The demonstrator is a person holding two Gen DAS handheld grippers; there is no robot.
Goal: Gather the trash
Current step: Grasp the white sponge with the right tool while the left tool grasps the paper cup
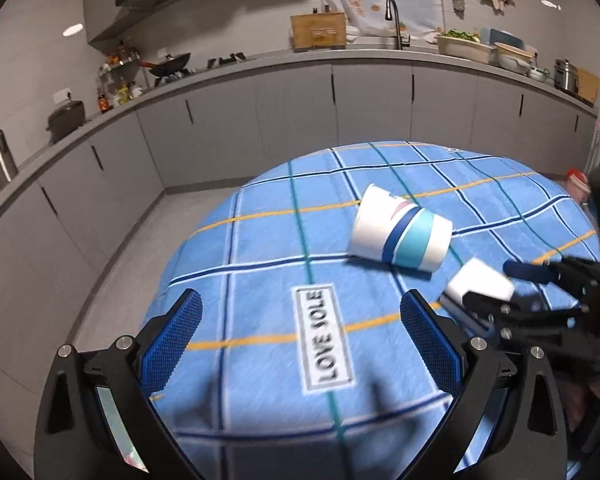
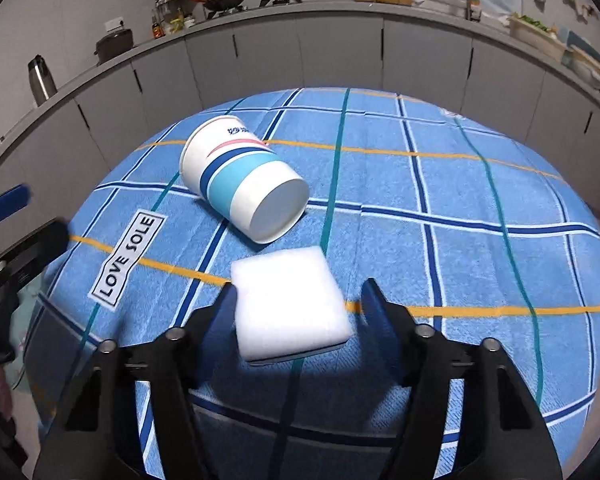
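Observation:
A white paper cup (image 2: pixel 244 184) with blue bands lies on its side on the blue checked tablecloth (image 2: pixel 460 240); it also shows in the left wrist view (image 1: pixel 400 236). A white foam block (image 2: pixel 290 304) lies in front of the cup, between the fingers of my right gripper (image 2: pixel 298 312). The jaws stand open around it; the left finger is at the block's edge, the right finger is apart from it. The block also shows in the left wrist view (image 1: pixel 480 282). My left gripper (image 1: pixel 300 340) is open and empty above the cloth, left of the right gripper (image 1: pixel 540 292).
A "LOVE SOLE" label (image 1: pixel 324 340) is sewn on the cloth. Grey kitchen cabinets (image 1: pixel 300 104) run behind the table, with a counter holding a wok (image 1: pixel 172 64), a sink tap (image 1: pixel 394 20) and bowls (image 1: pixel 460 46). The table edge drops off to the left (image 1: pixel 188 248).

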